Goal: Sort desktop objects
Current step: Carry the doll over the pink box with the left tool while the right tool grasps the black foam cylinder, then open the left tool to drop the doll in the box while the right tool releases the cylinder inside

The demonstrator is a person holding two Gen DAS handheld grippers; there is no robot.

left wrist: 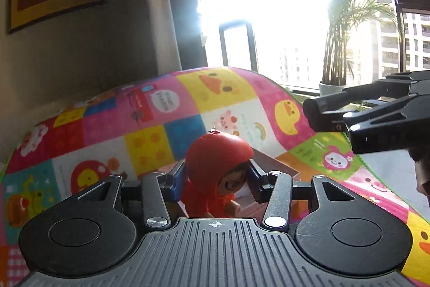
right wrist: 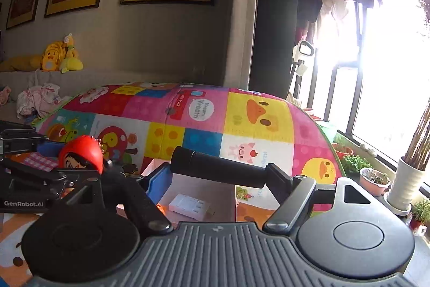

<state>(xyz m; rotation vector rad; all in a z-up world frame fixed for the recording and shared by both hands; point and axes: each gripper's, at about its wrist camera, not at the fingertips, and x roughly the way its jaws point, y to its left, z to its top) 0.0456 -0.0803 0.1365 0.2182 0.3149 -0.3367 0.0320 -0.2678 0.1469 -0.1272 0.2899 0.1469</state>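
Left gripper (left wrist: 215,179): jaws drawn narrow, clamped on the head of a small plastic figurine with a red hood and orange coat (left wrist: 215,174), held clear above the patchwork play mat of bright cartoon squares (left wrist: 228,90). Right gripper (right wrist: 215,174): jaws fairly wide, gripping a black matte cylinder (right wrist: 215,166) crosswise, its rounded end jutting past the left finger. Below the grippers, an open brown cardboard box (right wrist: 204,190) containing a white rectangular adapter (right wrist: 190,206). The mat's far edge curls upward near the grey wall (right wrist: 161,45); to the right its green-trimmed border meets the window sill with potted plants (right wrist: 373,179).
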